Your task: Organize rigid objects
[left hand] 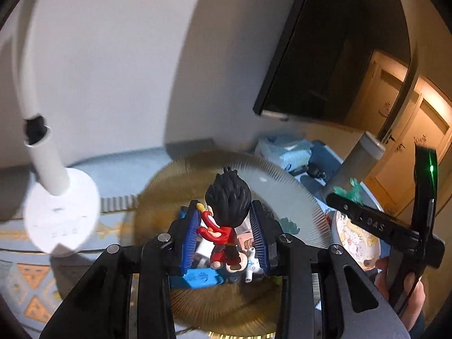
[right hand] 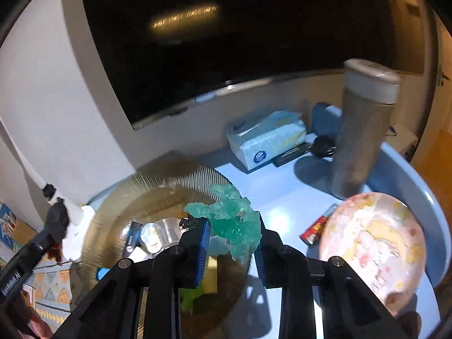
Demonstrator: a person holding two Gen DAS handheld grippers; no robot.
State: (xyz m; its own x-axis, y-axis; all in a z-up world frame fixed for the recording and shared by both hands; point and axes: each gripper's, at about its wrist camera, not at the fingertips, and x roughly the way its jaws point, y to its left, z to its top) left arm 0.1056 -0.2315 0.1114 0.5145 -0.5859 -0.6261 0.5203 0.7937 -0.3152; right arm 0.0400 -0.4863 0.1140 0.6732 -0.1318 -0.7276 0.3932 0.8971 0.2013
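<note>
My left gripper [left hand: 226, 212] is shut on a small figure [left hand: 226, 214] with black spiky hair and red clothes, held above a ribbed amber glass bowl [left hand: 305, 197]. Several small toys lie in the bowl under it. My right gripper [right hand: 233, 223] is shut on a translucent green figure [right hand: 233, 223], held over the right rim of the same bowl [right hand: 118, 197]. The right gripper also shows at the right of the left wrist view [left hand: 373, 220].
A pink patterned plate [right hand: 375, 245] lies right of the bowl on the light blue table [right hand: 282, 197]. A tall grey flask [right hand: 361, 132], a tissue pack [right hand: 265, 138] and a red tube [right hand: 316, 228] stand behind. A white lamp [left hand: 56, 214] stands at the left.
</note>
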